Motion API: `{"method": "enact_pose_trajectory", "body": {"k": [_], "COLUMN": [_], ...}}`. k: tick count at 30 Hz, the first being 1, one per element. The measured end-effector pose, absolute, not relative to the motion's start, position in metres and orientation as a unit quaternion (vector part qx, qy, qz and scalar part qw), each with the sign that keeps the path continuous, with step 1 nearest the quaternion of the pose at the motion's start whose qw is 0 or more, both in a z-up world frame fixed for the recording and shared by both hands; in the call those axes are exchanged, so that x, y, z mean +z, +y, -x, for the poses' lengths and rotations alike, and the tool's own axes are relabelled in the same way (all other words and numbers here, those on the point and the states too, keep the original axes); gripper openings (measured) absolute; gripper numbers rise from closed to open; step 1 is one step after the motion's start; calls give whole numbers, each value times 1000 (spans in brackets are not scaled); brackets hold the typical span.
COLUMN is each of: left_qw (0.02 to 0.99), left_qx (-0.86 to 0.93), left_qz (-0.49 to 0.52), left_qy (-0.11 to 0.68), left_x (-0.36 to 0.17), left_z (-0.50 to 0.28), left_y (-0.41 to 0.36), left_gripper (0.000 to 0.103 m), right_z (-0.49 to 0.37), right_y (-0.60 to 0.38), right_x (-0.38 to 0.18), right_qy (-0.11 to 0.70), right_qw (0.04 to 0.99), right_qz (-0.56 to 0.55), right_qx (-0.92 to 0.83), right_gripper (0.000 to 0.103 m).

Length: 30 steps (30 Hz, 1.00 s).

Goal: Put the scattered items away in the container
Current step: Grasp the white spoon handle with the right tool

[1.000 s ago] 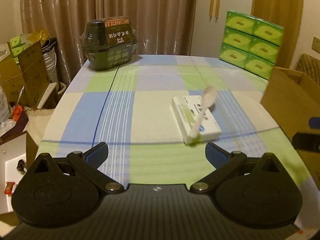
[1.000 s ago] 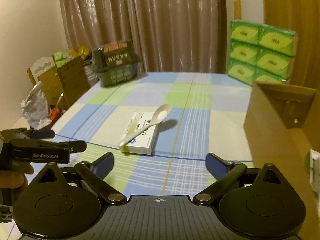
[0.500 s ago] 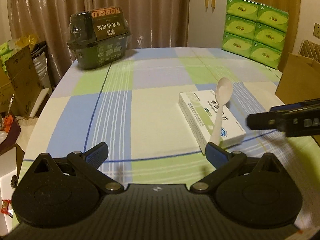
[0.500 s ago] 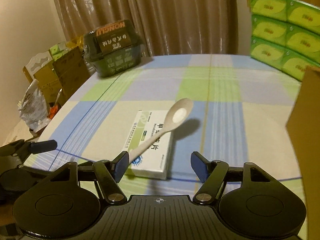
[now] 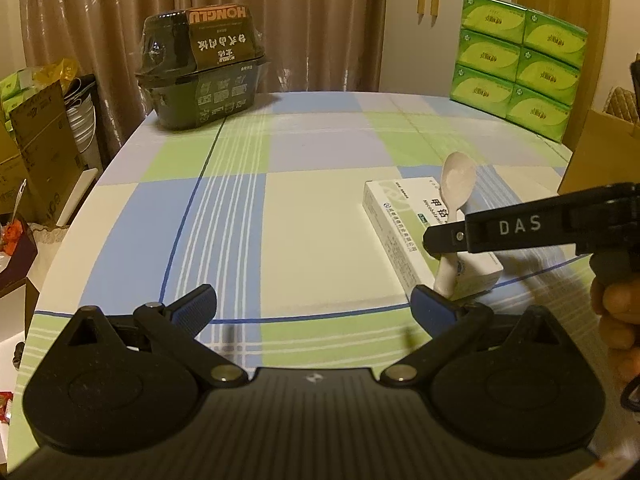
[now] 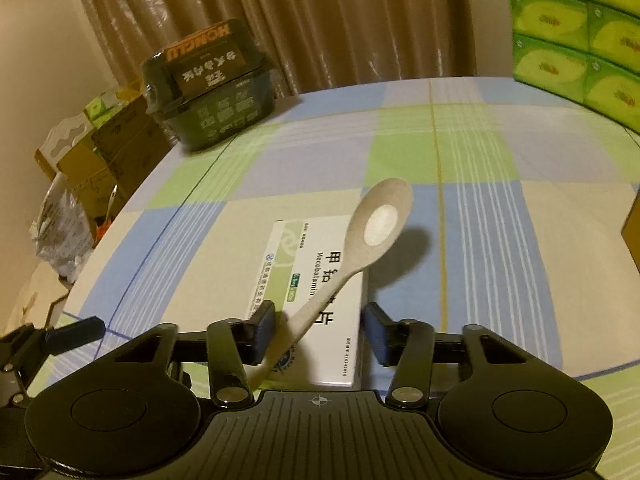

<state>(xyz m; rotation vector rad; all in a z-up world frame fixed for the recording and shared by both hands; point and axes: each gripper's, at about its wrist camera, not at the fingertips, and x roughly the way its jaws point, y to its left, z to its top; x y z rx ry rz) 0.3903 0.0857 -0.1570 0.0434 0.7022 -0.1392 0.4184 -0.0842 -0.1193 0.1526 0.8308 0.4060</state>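
Your right claw [image 6: 320,334] has just been closing around the spoon [image 6: 362,248] handle and the medicine box [image 6: 316,304] beneath it, pads not yet pressing. Your left claw [image 5: 314,306] stands wide apart, empty, the box just ahead to its right.

cardboard box [image 5: 600,152] cut off at right edge, spoon [image 5: 450,268] handle partly hidden

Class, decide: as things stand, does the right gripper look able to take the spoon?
Probably yes. The right gripper already straddles the spoon handle, which lies on the box; its fingers have just been closing, with nothing else between them.
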Motion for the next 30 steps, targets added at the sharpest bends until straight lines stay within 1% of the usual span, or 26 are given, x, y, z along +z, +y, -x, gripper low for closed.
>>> {"method": "enact_pose_trajectory", "body": {"k": [1, 2, 4, 7, 14, 23, 26, 30], "left_qw": [937, 937, 937, 939, 940, 933, 933, 933], "left_qx": [-68, -68, -69, -73, -99, -132, -139, -130], "left_qz": [-21, -20, -18, -19, -8, 4, -11, -47], "left_qy": [343, 343, 341, 337, 328, 334, 331, 331], "left_x": [-157, -157, -157, -155, -150, -153, -156, -165], "left_z": [-391, -391, -391, -390, -388, -396, -398, -405], "left_y": [85, 85, 84, 81, 69, 34, 18, -3], "left_gripper": [101, 101, 101, 101, 101, 101, 101, 101], "right_z": [-418, -417, -414, -409, -393, -362, -350, -339], "right_y": [-87, -90, -96, -104, -133, -173, -183, -186], "right_x": [-119, -118, -117, -115, -117, -124, -128, -127], "right_qy": [400, 398, 395, 393, 396, 407, 408, 402], "right_qw": [892, 893, 895, 896, 900, 900, 898, 902], "right_qz": [-77, -80, -82, -83, -80, -75, -82, -65], "right_qx": [195, 193, 192, 190, 164, 135, 144, 146], "right_gripper": [32, 28, 15, 7, 5, 6, 6, 6]}}
